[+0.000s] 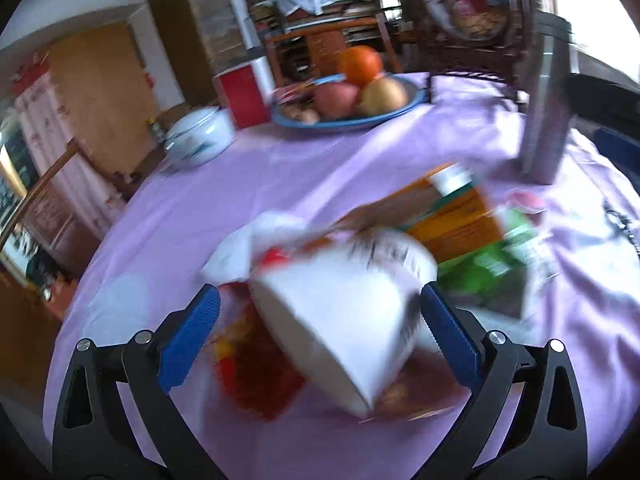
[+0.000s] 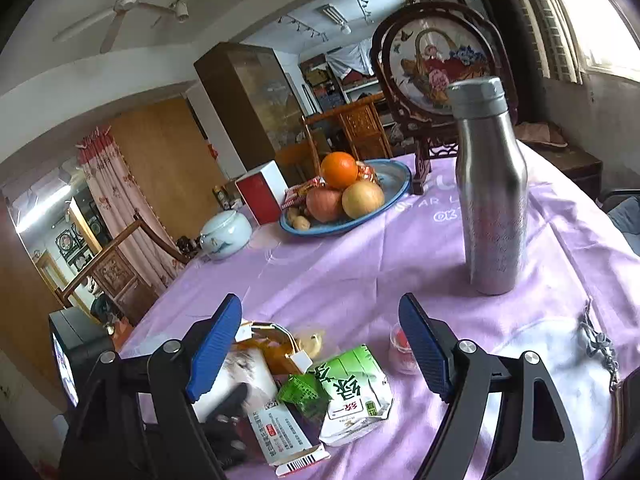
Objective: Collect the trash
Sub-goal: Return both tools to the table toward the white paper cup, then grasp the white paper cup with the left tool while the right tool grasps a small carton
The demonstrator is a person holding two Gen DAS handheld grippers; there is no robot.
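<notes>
Trash pile: the litter lies in one heap on the near part of the purple tablecloth (image 2: 400,248), probably so that both grippers can reach it from the same edge. It holds a green drink carton (image 2: 356,392), a small green packet (image 2: 304,392), a white printed box (image 2: 280,432), an orange box (image 1: 456,220) and a red wrapper (image 1: 256,372).

Left gripper (image 1: 320,316): the fingers stand wide open on both sides of a white carton (image 1: 340,320), which is tilted on one corner. The picture is blurred by motion, so I cannot tell if the pads touch it; it does not look clamped.

Right gripper (image 2: 320,344): wide open and holding nothing. It hangs above the heap, with the green drink carton below and between the fingers.

Small red cup (image 2: 402,350): it sits just beside the right finger, apart from the heap.

Things to avoid: the steel bottle (image 2: 492,200) stands upright, forward and to the right, well apart from the heap. The fruit plate (image 2: 396,184), red box (image 2: 260,196) and white jar (image 2: 224,236) are at the far side.

Open room: bare cloth lies between the heap and the bottle, so a forward move is free. The table edge is near on the left, and a push to that side could, I think, send light pieces over it.
</notes>
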